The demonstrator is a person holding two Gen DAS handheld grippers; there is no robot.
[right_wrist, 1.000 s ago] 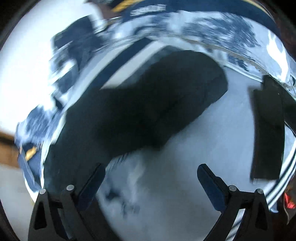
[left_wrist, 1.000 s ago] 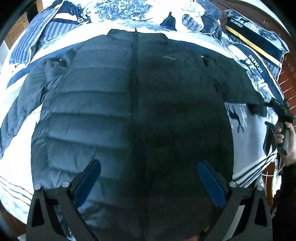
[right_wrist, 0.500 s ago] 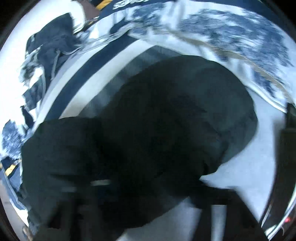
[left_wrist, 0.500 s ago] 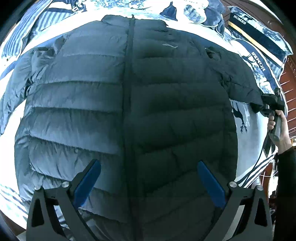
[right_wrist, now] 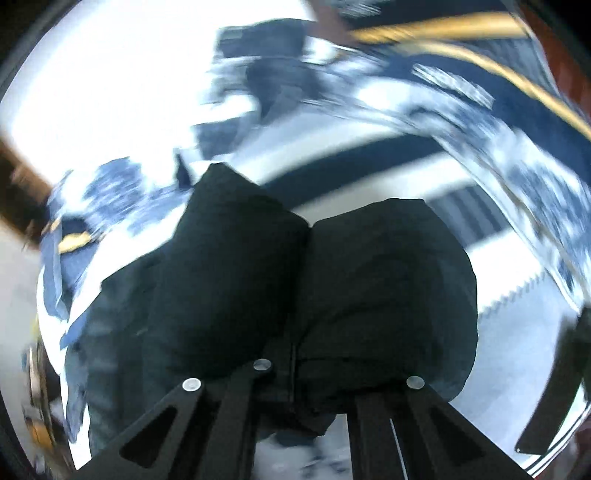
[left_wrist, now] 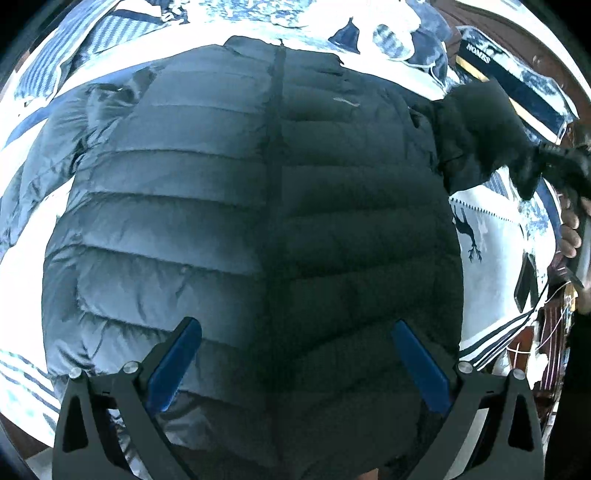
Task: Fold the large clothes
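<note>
A large dark quilted puffer jacket (left_wrist: 258, 229) lies front up on the bed, zipper down its middle, collar at the far end. My left gripper (left_wrist: 295, 358) is open and empty, hovering above the jacket's lower hem. My right gripper (left_wrist: 535, 162) is at the right edge of the left wrist view, shut on the jacket's right sleeve (left_wrist: 476, 129) and holding its cuff end lifted off the bed. In the right wrist view the sleeve (right_wrist: 314, 288) bulges in two dark lobes over the closed fingers, and the gripper (right_wrist: 295, 369) is mostly hidden by the fabric. The jacket's left sleeve (left_wrist: 40, 177) lies spread out to the left.
The bed cover (left_wrist: 495, 251) is white with blue print, a deer motif and stripes. Blue and white pillows and bedding (left_wrist: 369, 33) lie beyond the collar. A dark pillow with a gold band (left_wrist: 517, 77) lies at far right by a wooden headboard (right_wrist: 565, 48). A dark flat object (left_wrist: 524, 280) lies near the bed's right edge.
My right gripper has closed on the right sleeve's cuff and lifted it up off the bed. My left gripper has drifted slightly over the jacket, still open.
</note>
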